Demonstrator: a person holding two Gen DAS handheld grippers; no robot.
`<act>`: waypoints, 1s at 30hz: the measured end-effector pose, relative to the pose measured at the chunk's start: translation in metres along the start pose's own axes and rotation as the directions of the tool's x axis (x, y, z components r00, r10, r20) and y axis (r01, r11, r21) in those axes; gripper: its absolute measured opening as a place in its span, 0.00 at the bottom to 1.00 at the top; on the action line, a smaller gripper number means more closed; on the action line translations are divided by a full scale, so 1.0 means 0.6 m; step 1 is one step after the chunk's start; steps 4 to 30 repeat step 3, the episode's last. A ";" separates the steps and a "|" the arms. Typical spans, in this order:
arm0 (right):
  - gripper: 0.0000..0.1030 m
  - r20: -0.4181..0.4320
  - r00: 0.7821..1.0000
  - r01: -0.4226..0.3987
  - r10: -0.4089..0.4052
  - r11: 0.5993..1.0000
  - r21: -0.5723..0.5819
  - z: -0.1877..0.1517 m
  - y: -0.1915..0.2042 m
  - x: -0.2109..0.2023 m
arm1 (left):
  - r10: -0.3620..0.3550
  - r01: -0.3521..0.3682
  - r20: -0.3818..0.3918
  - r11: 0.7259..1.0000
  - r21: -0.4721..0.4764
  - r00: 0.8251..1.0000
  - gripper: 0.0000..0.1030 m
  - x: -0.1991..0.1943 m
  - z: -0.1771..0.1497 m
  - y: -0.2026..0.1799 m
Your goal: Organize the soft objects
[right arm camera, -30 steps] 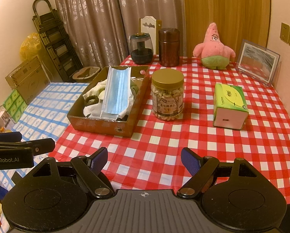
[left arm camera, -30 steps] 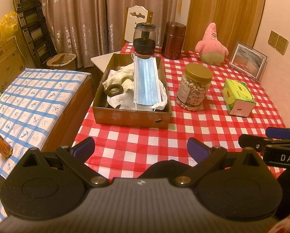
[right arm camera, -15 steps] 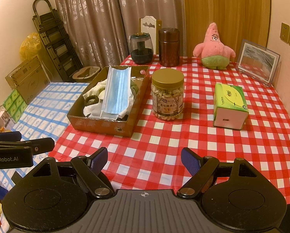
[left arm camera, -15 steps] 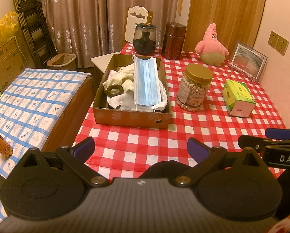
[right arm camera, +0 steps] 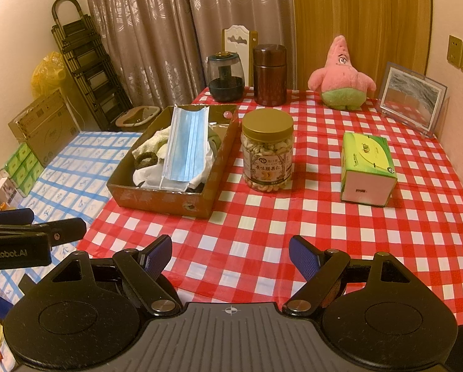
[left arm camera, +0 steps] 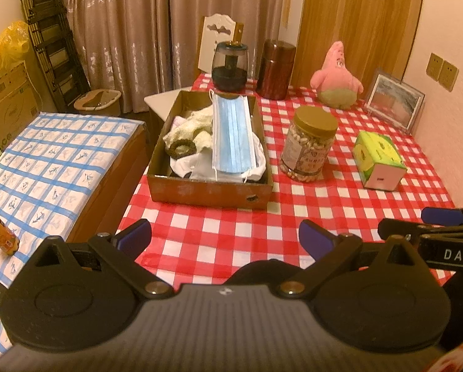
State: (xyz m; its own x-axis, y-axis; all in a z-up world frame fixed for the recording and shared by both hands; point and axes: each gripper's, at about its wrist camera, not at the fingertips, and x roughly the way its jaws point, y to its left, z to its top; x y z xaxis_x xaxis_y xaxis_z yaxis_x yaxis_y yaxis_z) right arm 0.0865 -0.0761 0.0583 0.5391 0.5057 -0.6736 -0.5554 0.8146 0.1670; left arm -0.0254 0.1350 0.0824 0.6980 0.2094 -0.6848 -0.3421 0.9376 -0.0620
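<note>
A brown cardboard box (left arm camera: 200, 190) (right arm camera: 166, 201) stands on the red checked table. It holds a blue face mask (left arm camera: 233, 136) (right arm camera: 186, 145), a cream cloth (left arm camera: 188, 128), white cloths (left arm camera: 197, 166) and a dark hair tie (left arm camera: 181, 148) (right arm camera: 146, 159). A pink star plush (left arm camera: 336, 76) (right arm camera: 342, 77) sits at the table's far side. My left gripper (left arm camera: 225, 237) is open and empty over the near table edge. My right gripper (right arm camera: 231, 254) is open and empty beside it, and its tip shows in the left wrist view (left arm camera: 417, 223).
A nut jar (right arm camera: 267, 150), a green tissue box (right arm camera: 367, 167), a dark canister (right arm camera: 270, 74), a glass jar (right arm camera: 225, 77) and a picture frame (right arm camera: 412, 99) stand on the table. A blue checked bed (left arm camera: 45, 161) lies to the left.
</note>
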 end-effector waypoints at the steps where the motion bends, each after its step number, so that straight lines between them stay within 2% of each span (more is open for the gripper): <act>1: 0.80 0.000 1.000 0.000 0.000 1.000 0.000 0.000 0.000 0.000 | 0.002 -0.002 0.002 1.000 -0.001 1.000 0.98 0.000 0.000 -0.001; 30: 0.80 0.000 1.000 0.000 0.000 1.000 0.000 0.000 0.000 0.000 | -0.002 0.002 0.000 1.000 -0.001 1.000 0.98 0.001 0.000 -0.001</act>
